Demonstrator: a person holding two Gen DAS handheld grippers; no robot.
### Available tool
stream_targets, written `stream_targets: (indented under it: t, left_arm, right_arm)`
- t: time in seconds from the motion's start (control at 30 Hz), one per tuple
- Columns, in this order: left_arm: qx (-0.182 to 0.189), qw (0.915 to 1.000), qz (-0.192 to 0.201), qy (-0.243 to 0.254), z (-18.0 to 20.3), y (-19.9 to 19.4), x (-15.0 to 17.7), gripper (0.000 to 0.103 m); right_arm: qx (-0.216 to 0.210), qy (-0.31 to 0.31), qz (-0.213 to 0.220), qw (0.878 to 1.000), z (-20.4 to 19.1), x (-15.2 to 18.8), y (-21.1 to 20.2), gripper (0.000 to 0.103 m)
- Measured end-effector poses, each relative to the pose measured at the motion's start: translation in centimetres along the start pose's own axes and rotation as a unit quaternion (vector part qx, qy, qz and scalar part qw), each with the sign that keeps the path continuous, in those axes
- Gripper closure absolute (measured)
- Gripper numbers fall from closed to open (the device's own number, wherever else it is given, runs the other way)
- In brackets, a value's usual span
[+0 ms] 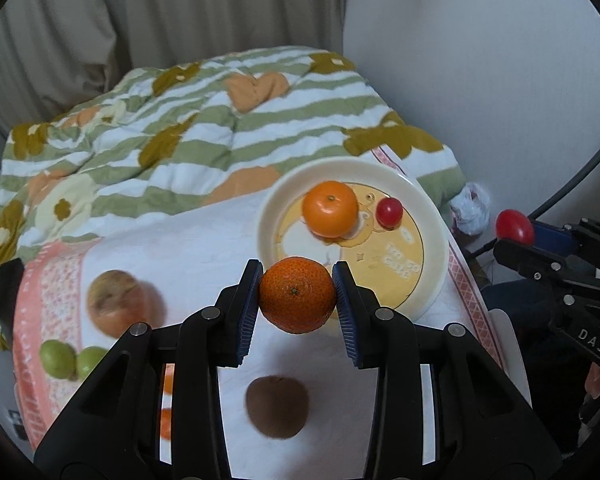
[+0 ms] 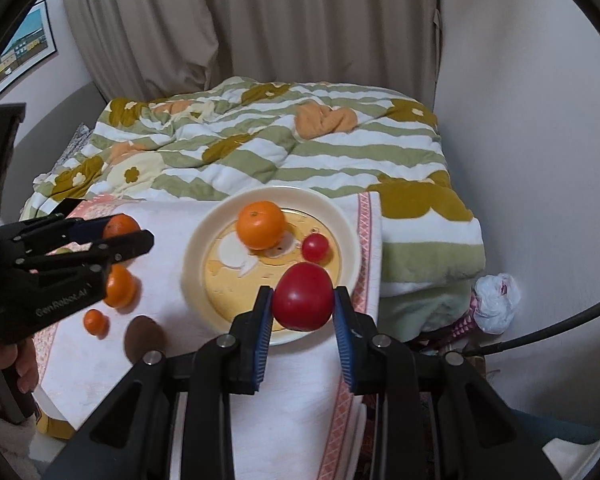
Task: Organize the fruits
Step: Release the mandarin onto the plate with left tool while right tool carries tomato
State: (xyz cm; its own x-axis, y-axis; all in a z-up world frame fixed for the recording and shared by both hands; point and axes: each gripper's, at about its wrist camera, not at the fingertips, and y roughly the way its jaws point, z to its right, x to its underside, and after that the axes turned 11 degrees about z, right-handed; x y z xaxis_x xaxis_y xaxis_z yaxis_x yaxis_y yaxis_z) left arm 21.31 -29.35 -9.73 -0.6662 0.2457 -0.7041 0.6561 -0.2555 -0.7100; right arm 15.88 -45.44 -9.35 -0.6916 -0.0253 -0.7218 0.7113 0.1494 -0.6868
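Observation:
My left gripper [image 1: 296,296] is shut on a mandarin [image 1: 298,294] and holds it above the white cloth, just before the cream plate [image 1: 268,208]. The plate holds an orange [image 1: 330,208] and a small red tomato [image 1: 389,213]. My right gripper [image 2: 302,304] is shut on a red tomato [image 2: 303,302] above the plate's [image 2: 196,248] near rim. The right gripper also shows at the right edge of the left wrist view [image 1: 516,240], the left gripper at the left of the right wrist view [image 2: 120,236].
On the cloth lie a kiwi [image 1: 277,406], an apple [image 1: 116,302], two green fruits [image 1: 58,358] and small mandarins [image 2: 118,286]. A striped quilt [image 1: 180,120] lies behind. A crumpled bag [image 2: 496,296] sits beyond the right edge.

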Motion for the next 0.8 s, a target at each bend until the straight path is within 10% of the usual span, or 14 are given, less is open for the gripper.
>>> stream_targets:
  t: [0.67, 0.7, 0.77, 0.8]
  left_arm:
    - [0.024, 0.9950, -0.077, 0.058, 2.2, 7.6, 1.2, 0.057]
    - [0.024, 0.9947, -0.078, 0.063, 2.2, 7.5, 1.1, 0.053]
    - [0.027, 0.9942, -0.077, 0.070, 2.3, 7.2, 0.9, 0.000]
    - [0.035, 0.9946, -0.069, 0.068, 2.2, 6.8, 0.7, 0.000]
  right_arm:
    - [0.024, 0.061, -0.019, 0.998, 3.3, 1.2, 3.0, 0.076]
    - [0.025, 0.062, -0.018, 0.998, 3.3, 1.2, 3.0, 0.076]
    - [0.028, 0.067, -0.016, 0.997, 3.4, 1.1, 2.9, 0.076]
    - [0.030, 0.070, -0.014, 0.997, 3.5, 1.2, 2.8, 0.076]
